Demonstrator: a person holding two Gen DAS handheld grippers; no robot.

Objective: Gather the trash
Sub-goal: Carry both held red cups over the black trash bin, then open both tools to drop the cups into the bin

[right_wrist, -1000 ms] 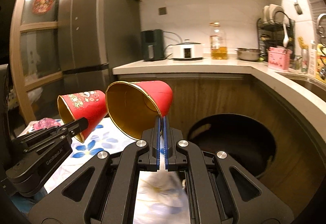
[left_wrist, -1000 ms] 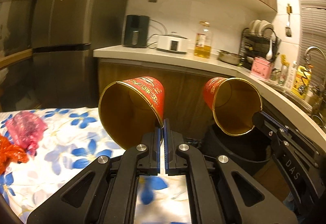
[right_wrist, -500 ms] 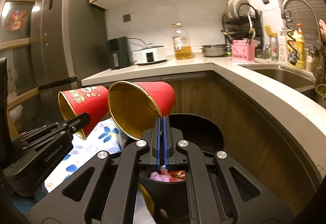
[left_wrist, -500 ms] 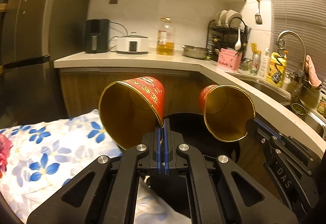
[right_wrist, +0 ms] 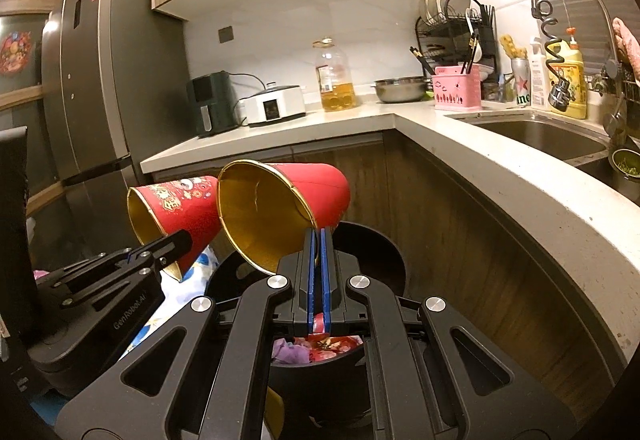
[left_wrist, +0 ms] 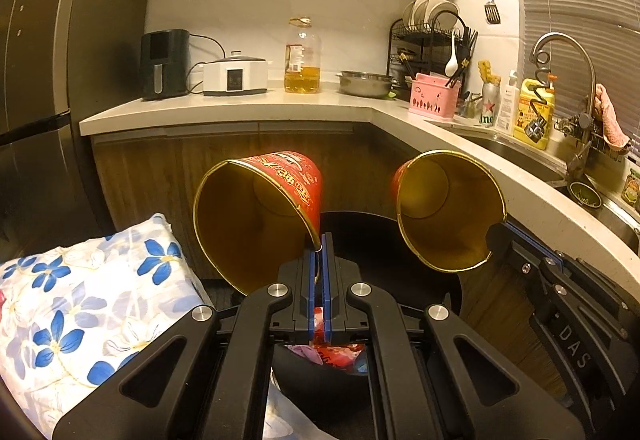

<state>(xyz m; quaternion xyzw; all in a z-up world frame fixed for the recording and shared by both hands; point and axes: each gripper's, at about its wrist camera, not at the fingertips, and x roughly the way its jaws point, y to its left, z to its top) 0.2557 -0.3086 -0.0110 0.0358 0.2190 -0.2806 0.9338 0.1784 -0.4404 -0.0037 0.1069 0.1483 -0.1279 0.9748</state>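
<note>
My left gripper (left_wrist: 319, 245) is shut on the rim of a red paper cup with a gold inside (left_wrist: 256, 220), held tilted with its mouth toward me. My right gripper (right_wrist: 319, 238) is shut on the rim of a second red cup (right_wrist: 276, 212). Each cup shows in the other view: the right one (left_wrist: 446, 216), the left one (right_wrist: 176, 212). Both cups hang above a black trash bin (left_wrist: 400, 228), (right_wrist: 380, 252) that holds crumpled red and purple trash (right_wrist: 320, 346). The right gripper (left_wrist: 496, 236) and the left gripper (right_wrist: 176, 242) also show.
A table with a blue-flowered cloth (left_wrist: 80, 300) stands left of the bin. A stone counter (right_wrist: 500, 176) curves round the right side with a sink (right_wrist: 540, 136), faucet, dish rack, oil bottle and appliances. A dark fridge (right_wrist: 92, 100) stands at the left.
Both grippers have swung right, from over the flowered table to above the black bin. The cups stay gripped. The trash inside the bin has come into view.
</note>
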